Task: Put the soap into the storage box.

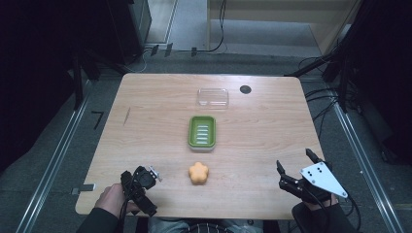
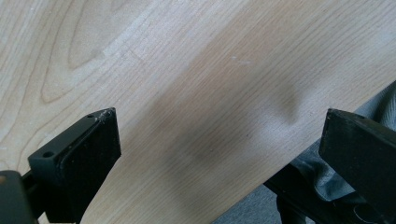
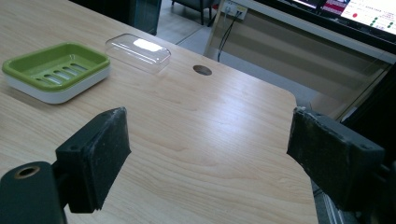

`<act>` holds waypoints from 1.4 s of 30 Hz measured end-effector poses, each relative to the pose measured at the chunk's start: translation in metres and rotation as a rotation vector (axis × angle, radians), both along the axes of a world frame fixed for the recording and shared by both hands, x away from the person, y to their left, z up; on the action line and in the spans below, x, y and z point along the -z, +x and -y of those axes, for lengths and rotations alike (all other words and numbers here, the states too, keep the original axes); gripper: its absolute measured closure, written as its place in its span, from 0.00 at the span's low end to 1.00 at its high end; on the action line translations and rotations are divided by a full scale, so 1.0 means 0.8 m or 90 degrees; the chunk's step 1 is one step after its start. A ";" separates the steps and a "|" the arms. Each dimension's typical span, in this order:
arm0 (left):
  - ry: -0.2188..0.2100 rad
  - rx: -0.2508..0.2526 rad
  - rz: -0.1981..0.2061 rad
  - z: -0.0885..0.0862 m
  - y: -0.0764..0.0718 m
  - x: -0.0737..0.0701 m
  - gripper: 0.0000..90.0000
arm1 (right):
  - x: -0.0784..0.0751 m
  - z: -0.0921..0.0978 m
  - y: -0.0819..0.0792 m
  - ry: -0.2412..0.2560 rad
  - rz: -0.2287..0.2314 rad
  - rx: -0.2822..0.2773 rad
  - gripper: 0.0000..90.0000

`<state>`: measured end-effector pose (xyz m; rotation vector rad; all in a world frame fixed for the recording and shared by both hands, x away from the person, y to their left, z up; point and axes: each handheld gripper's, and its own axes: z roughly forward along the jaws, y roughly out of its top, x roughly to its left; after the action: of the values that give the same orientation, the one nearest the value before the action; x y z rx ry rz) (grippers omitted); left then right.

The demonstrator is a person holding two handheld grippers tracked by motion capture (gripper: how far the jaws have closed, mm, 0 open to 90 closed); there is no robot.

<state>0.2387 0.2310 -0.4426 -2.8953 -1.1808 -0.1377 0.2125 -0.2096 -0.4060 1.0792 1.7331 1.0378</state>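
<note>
The orange soap (image 1: 198, 173) looks like a little flower. It lies flat on the tabletop (image 1: 145, 107), near the front edge, in the middle. Just behind it sits the green soap dish (image 1: 202, 132), and it has nothing in it. Farther back lies a clear lid (image 1: 213, 96), near a small round hole (image 1: 245, 89) in the wood.

The job looks like putting the soap into the dish. To do that well, a gripper should come down over the soap with one jaw on each side, then squeeze gently. Soap can be slippery, so a hard pinch might make it pop out.

The left gripper (image 1: 145, 180) is near the soap, on its left side, but not touching it. Its jaws are wide apart and hold nothing. The right gripper (image 1: 295, 167) is well apart from the soap, over by the right edge. Its jaws are wide apart too. The left gripper is closer, so it may be the better one to pick the soap up.
</note>
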 end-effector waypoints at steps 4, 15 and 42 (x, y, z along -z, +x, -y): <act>-0.001 0.000 0.000 -0.001 0.000 -0.001 0.00 | 0.000 -0.001 0.000 -0.003 0.000 -0.002 0.15; 0.000 0.005 0.010 0.001 0.000 -0.003 0.00 | 0.000 0.000 -0.001 -0.002 0.001 -0.001 0.15; -0.023 0.058 0.024 0.047 0.025 -0.016 0.00 | 0.000 0.000 -0.001 -0.005 -0.005 0.000 0.15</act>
<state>0.2585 0.1936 -0.4298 -2.9918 -1.0681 -0.1751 0.2120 -0.2095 -0.4062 1.0788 1.7420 1.0277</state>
